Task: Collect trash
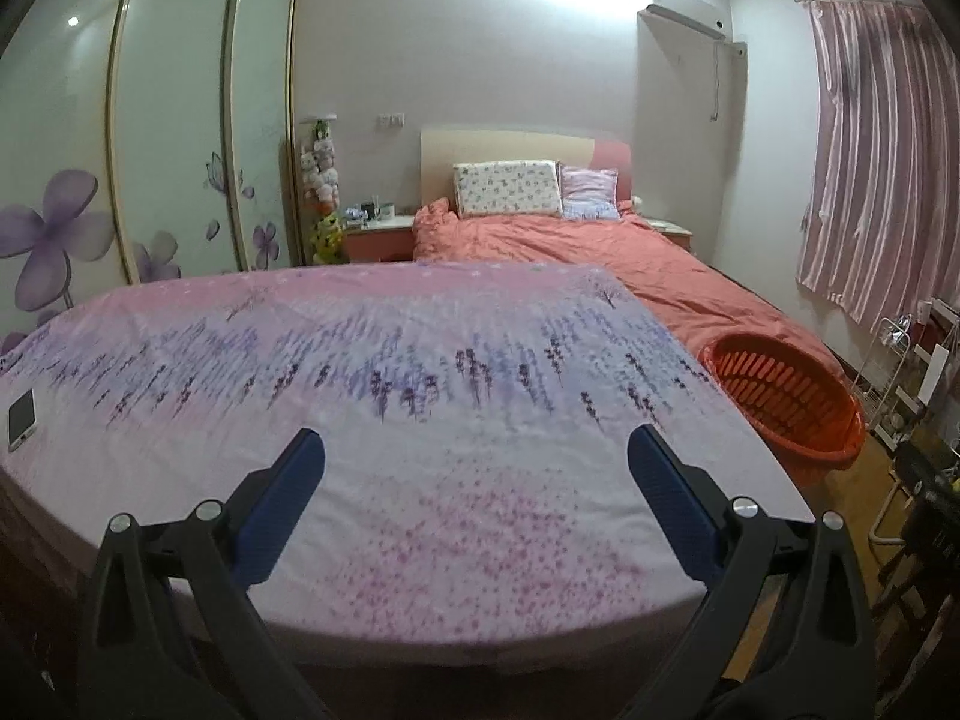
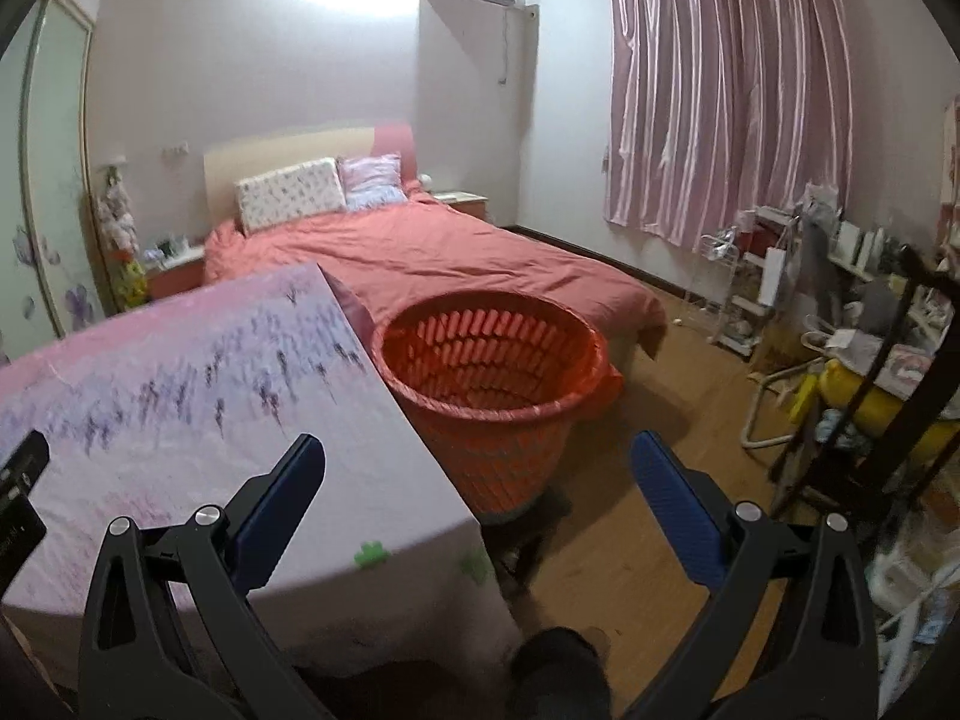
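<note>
An orange slatted basket (image 2: 489, 378) stands on the floor at the table's right edge; it also shows in the left wrist view (image 1: 786, 399). No trash shows on the table. My left gripper (image 1: 477, 450) is open and empty above the table's pink and lavender cloth (image 1: 390, 372). My right gripper (image 2: 480, 456) is open and empty, over the table's right corner and just in front of the basket. The basket's inside looks empty from here.
A white phone (image 1: 21, 419) lies at the table's left edge. A bed with a coral cover (image 2: 420, 252) stands behind. Cluttered racks and a chair (image 2: 840, 324) fill the right side. A wardrobe (image 1: 174, 138) lines the left wall.
</note>
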